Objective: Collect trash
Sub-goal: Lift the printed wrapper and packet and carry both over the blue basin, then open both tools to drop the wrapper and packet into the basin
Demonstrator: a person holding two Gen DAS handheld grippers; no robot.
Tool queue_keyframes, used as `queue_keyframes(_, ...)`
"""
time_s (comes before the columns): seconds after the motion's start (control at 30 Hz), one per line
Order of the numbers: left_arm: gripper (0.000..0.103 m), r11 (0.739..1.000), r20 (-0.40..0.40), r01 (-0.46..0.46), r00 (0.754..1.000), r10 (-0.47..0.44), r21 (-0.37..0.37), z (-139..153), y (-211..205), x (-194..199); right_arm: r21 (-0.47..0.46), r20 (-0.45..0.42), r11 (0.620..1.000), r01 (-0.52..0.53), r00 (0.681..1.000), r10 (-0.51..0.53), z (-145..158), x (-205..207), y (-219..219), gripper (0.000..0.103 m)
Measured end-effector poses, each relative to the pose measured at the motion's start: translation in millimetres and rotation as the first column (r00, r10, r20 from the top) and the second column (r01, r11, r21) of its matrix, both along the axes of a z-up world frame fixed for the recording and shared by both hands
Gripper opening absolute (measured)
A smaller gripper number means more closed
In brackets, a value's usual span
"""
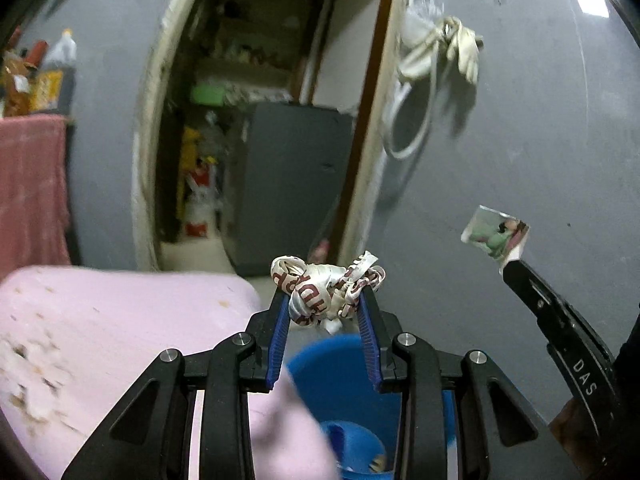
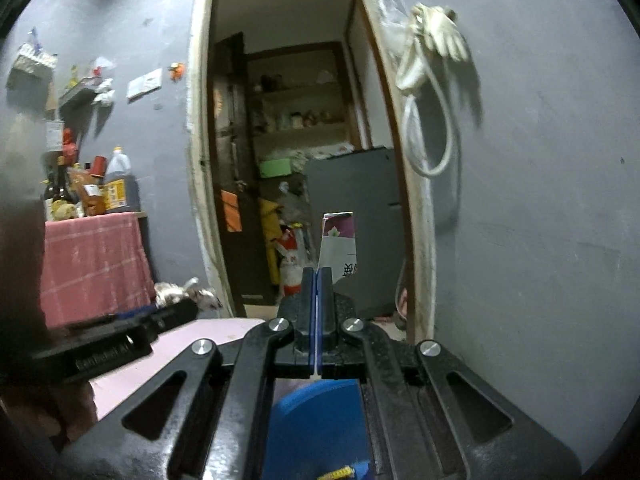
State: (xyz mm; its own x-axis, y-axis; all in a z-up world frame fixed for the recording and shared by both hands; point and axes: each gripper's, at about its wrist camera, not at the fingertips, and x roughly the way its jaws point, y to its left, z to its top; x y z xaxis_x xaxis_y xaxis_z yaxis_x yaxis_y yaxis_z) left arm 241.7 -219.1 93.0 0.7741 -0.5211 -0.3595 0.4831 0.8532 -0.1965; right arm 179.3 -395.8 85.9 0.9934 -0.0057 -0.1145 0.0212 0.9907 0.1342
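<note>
In the left wrist view my left gripper point(image 1: 324, 298) is shut on a crumpled white wrapper with red lettering point(image 1: 308, 292), pinched between the blue pads. It hangs above the open blue bin point(image 1: 340, 364), which has some scraps at its bottom. To the right, my right gripper point(image 1: 510, 268) is shut on a small flat printed card point(image 1: 496, 236). In the right wrist view the right gripper point(image 2: 317, 274) clamps that card point(image 2: 338, 240) upright, with the blue bin point(image 2: 316, 420) below it. The left gripper point(image 2: 172, 312) shows at the left with the wrapper point(image 2: 188, 292).
A pink-covered surface point(image 1: 120, 320) with crumbs lies left of the bin. A grey wall point(image 1: 540, 140) stands right, with a white cable and glove point(image 1: 440, 52) hung on it. An open doorway point(image 2: 288, 140) leads to shelves and a grey cabinet point(image 2: 356, 220). Bottles point(image 2: 116, 188) stand on a red-draped stand.
</note>
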Motion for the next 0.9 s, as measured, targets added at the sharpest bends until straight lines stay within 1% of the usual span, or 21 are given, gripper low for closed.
queue_keyframes(0.13, 0.029, 1.000, -0.077, 0.025, 0.997, -0.025, 0.010, -12, -22, 12, 0.022, -0.066, 1.000, 0.019, 0.998, -0.017, -9, 7, -15, 0.000)
queue_keyframes(0.27, 0.029, 0.998, -0.147, 0.055, 0.988, -0.051, 0.028, -24, -38, 23, 0.066, -0.159, 0.997, 0.038, 0.987, -0.028, -26, 18, -32, 0.000)
queue_keyframes(0.37, 0.031, 0.996, -0.217, 0.074, 0.974, -0.064, 0.039, -37, -46, 33, 0.125, -0.244, 0.991, 0.054, 0.969, -0.022, -41, 31, -46, 0.001)
queue_keyframes(0.4, 0.033, 0.996, -0.233, 0.079, 0.970, -0.065, 0.049, -40, -47, 33, 0.154, -0.277, 0.986, 0.058, 0.961, -0.013, -47, 36, -51, 0.001)
queue_keyframes(0.47, 0.034, 0.993, -0.269, 0.090, 0.961, -0.065, 0.081, -49, -52, 38, 0.203, -0.326, 0.977, 0.059, 0.945, 0.011, -58, 43, -60, 0.001)
queue_keyframes(0.5, 0.037, 0.991, -0.283, 0.093, 0.957, -0.064, 0.094, -53, -54, 38, 0.221, -0.350, 0.973, 0.061, 0.937, 0.021, -63, 47, -63, 0.001)
queue_keyframes(0.53, 0.038, 0.990, -0.295, 0.095, 0.953, -0.061, 0.103, -57, -55, 39, 0.233, -0.367, 0.971, 0.063, 0.930, 0.028, -66, 51, -64, 0.001)
queue_keyframes(0.6, 0.045, 0.989, -0.316, 0.098, 0.947, -0.059, 0.109, -64, -55, 40, 0.248, -0.393, 0.967, 0.060, 0.919, 0.044, -73, 56, -66, 0.001)
queue_keyframes(0.63, 0.046, 0.988, -0.325, 0.101, 0.944, -0.059, 0.113, -68, -55, 41, 0.250, -0.405, 0.966, 0.062, 0.913, 0.046, -76, 58, -65, 0.001)
queue_keyframes(0.8, 0.047, 0.985, -0.357, 0.111, 0.932, -0.057, 0.132, -84, -56, 43, 0.247, -0.449, 0.967, 0.065, 0.892, 0.055, -84, 70, -61, 0.002)
queue_keyframes(0.9, 0.048, 0.985, -0.362, 0.108, 0.931, -0.053, 0.136, -85, -51, 43, 0.244, -0.461, 0.967, 0.069, 0.886, 0.053, -86, 74, -59, 0.003)
